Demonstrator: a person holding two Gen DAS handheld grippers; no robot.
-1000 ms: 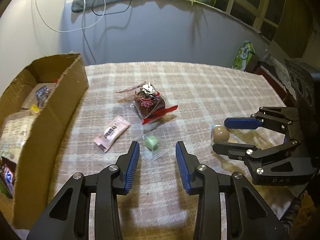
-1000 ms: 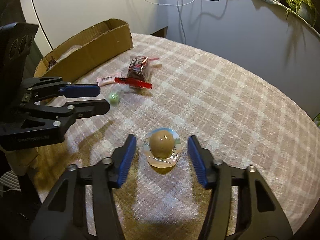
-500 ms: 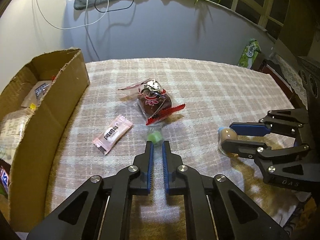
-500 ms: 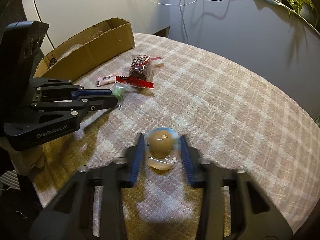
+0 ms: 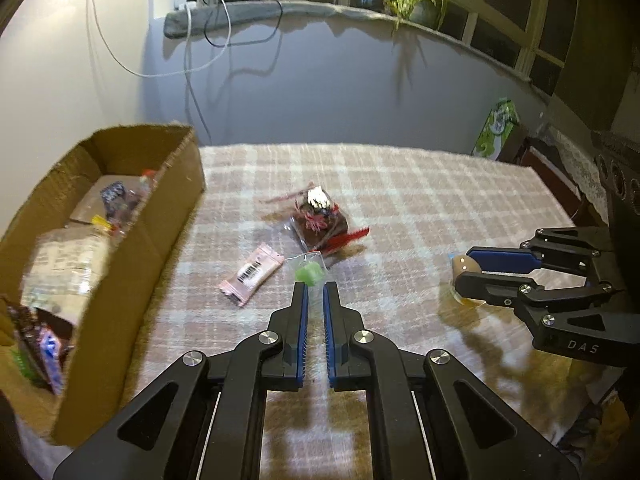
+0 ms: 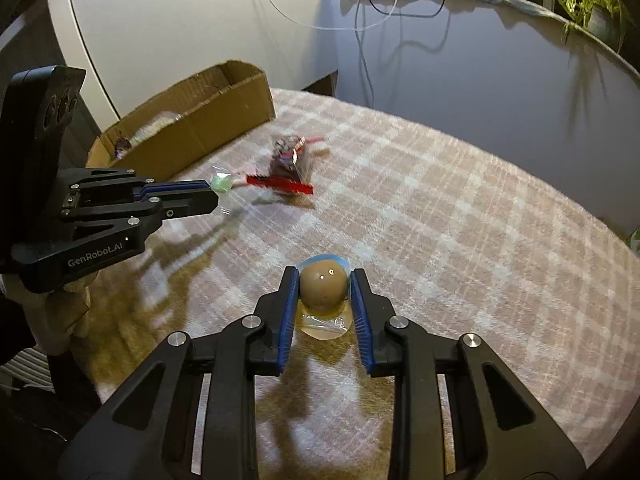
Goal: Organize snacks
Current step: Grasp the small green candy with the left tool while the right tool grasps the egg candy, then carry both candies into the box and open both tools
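Green candy (image 5: 309, 273) sits pinched in the left gripper (image 5: 314, 286); the right gripper (image 6: 323, 280) hugs the brown egg (image 6: 322, 286). Carry both gently to the cardboard box (image 5: 120, 264) at nine o'clock.

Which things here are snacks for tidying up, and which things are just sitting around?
For the job:
- green candy, pinched in the left tongs
- brown egg, squeezed in the right tongs
- pink bar
- red-wrapped cake
- cardboard box with snacks inside

Just lying about:
- plant
- white cable
- green carton
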